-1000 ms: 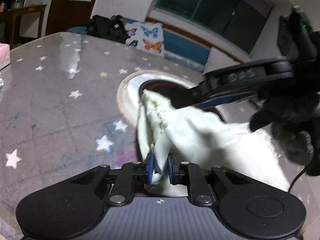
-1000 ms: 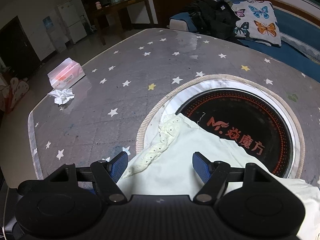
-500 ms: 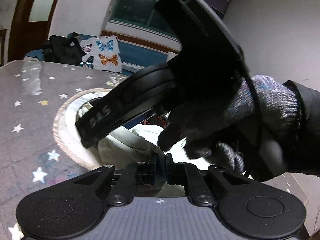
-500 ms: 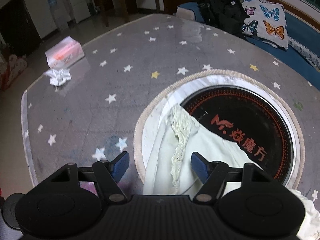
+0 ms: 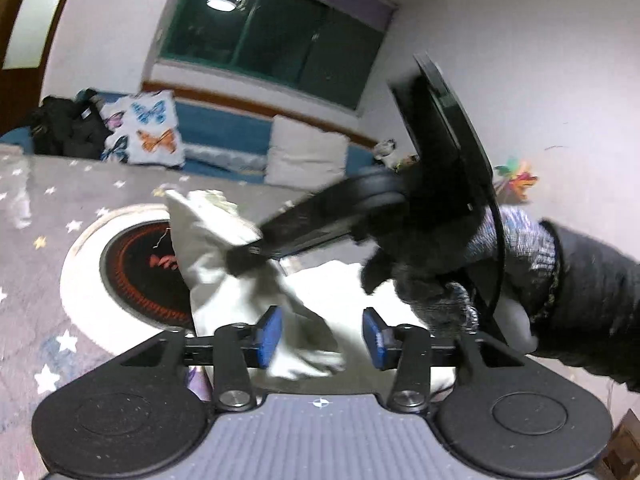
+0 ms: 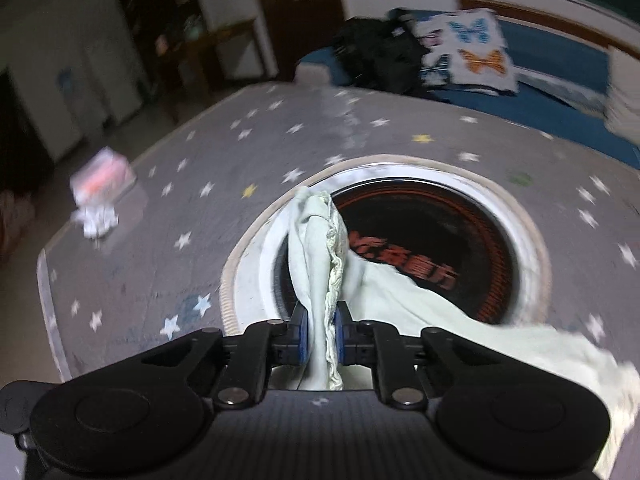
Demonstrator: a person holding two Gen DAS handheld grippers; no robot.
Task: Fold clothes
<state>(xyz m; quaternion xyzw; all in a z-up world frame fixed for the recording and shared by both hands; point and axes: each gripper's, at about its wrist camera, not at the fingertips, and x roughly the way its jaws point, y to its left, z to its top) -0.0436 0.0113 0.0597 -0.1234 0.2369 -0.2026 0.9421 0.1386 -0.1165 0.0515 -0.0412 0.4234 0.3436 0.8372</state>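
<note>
Between your right claw [image 6: 319, 336] pads, a bunched hem of the pale garment [image 6: 320, 248] is pinched.
Your left claw [image 5: 320, 334] has just spread, cloth loose between; one-sided hold may let it slump onto the surface [image 6: 160, 264].

Soft, matt pale cloth garment [image 6: 320, 248], crumpled, with a rough lace-like frill. Glossy, reflective star-printed table cover [image 6: 168, 216]. Shiny black glass-like round hob [image 6: 432, 240]. Matt black plastic right gripper [image 6: 319, 334], smooth blue pads [image 5: 269, 335]. Fuzzy knitted glove [image 5: 516, 232].

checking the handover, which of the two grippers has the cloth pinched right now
The right gripper: its fingers have just closed on the pale cloth. The left gripper has just opened, fingers apart, gripping nothing.
</note>
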